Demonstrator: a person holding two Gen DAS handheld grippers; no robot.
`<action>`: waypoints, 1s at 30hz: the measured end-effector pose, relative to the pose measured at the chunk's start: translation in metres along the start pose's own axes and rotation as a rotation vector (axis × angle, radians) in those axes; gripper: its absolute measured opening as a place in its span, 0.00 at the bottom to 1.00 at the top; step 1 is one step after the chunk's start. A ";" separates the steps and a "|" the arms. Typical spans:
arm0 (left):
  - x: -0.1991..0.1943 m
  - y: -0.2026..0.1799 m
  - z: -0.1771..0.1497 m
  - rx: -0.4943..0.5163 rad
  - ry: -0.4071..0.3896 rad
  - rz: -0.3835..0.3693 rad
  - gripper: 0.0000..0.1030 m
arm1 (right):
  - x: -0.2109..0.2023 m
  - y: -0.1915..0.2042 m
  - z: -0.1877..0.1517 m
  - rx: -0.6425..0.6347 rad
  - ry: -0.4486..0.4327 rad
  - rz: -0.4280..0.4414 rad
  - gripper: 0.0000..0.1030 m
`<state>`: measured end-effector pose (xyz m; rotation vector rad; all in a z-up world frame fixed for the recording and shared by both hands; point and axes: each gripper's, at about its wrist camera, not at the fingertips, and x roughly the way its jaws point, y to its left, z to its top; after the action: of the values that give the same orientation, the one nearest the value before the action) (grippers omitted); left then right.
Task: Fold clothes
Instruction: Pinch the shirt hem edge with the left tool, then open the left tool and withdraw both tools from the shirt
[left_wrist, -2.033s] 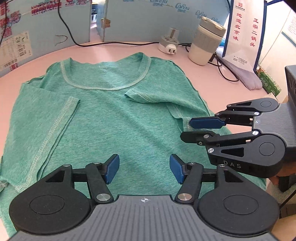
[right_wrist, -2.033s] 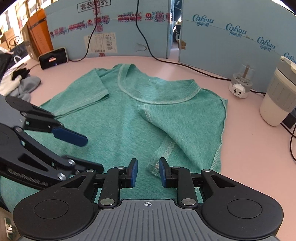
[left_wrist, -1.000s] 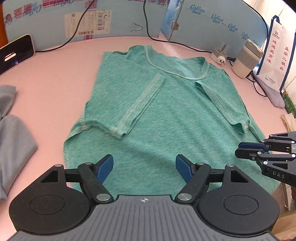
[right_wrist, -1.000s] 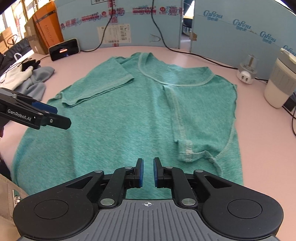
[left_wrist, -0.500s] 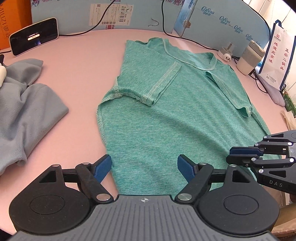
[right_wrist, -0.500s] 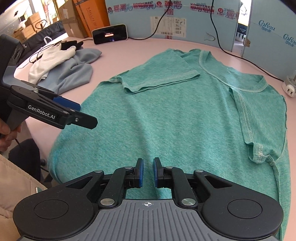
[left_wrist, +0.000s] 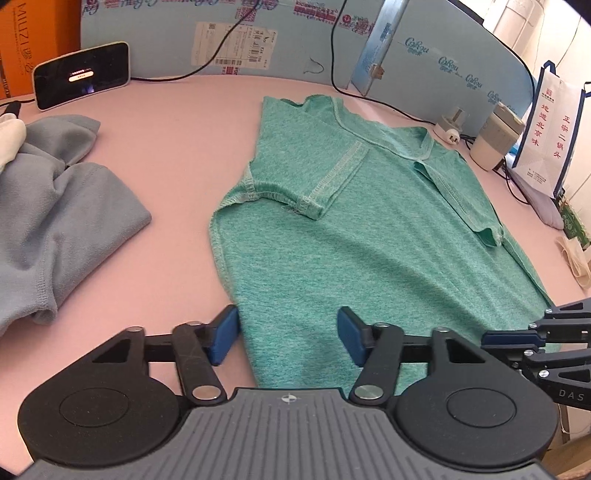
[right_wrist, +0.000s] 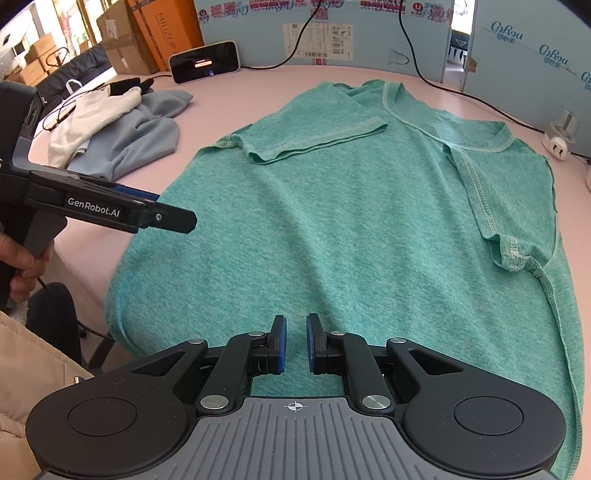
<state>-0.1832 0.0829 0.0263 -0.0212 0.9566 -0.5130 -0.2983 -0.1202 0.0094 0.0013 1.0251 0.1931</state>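
Green T-shirt spread flat, both sleeves folded in, grippers at its hem.

The pink tabletop (left_wrist: 177, 155) carries the green T-shirt (left_wrist: 369, 236) face up, collar away from the cameras, hem at the near edge and partly hanging over it. A grey garment (left_wrist: 55, 206) lies well apart at the left. The left gripper (left_wrist: 288, 339) is closing over the hem's left corner, fabric between its pads but not yet pinched; the risk is a grab of one layer only, or a miss. The right gripper (right_wrist: 295, 341) is nearly closed and holds nothing, so a lone-corner lift would likely skew the fold.
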 end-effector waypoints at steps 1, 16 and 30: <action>-0.001 0.004 0.001 -0.013 -0.001 0.004 0.22 | -0.001 -0.001 -0.001 0.005 -0.001 -0.006 0.13; -0.012 0.005 0.014 0.149 0.113 0.129 0.11 | -0.010 -0.012 0.003 0.037 -0.037 -0.027 0.24; -0.020 0.026 0.024 0.033 0.078 0.128 0.78 | -0.035 -0.076 -0.002 0.258 -0.077 -0.185 0.40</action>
<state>-0.1627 0.1091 0.0495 0.0901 1.0182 -0.4143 -0.3058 -0.2005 0.0309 0.1467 0.9618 -0.1074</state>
